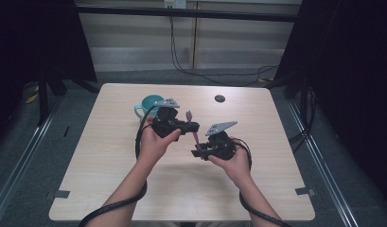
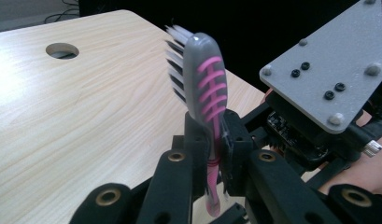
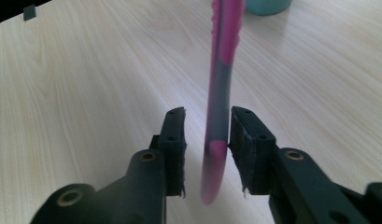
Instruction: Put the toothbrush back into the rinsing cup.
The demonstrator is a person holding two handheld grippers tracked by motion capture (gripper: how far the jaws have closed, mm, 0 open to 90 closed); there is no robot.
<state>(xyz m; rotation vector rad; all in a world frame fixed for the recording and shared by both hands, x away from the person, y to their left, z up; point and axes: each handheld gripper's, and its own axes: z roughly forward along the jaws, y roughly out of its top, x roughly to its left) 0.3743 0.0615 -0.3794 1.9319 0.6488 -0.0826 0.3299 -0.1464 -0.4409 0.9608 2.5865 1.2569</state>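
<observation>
The left gripper (image 2: pixel 212 154) clamps the toothbrush (image 2: pixel 205 88) upright (bristles up); its handle end hangs between the right gripper (image 3: pixel 207 154)'s parted jaws.

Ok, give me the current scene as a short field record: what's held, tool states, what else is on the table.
held item: toothbrush, pink and grey, bristle head up
left tool: shut on the toothbrush neck
right tool: open, handle end between the jaws; a gap shows on one side
handover: left has it, right has let go
cup: teal, on the table beyond the left hand
table: light wood, round hole near the far edge
</observation>
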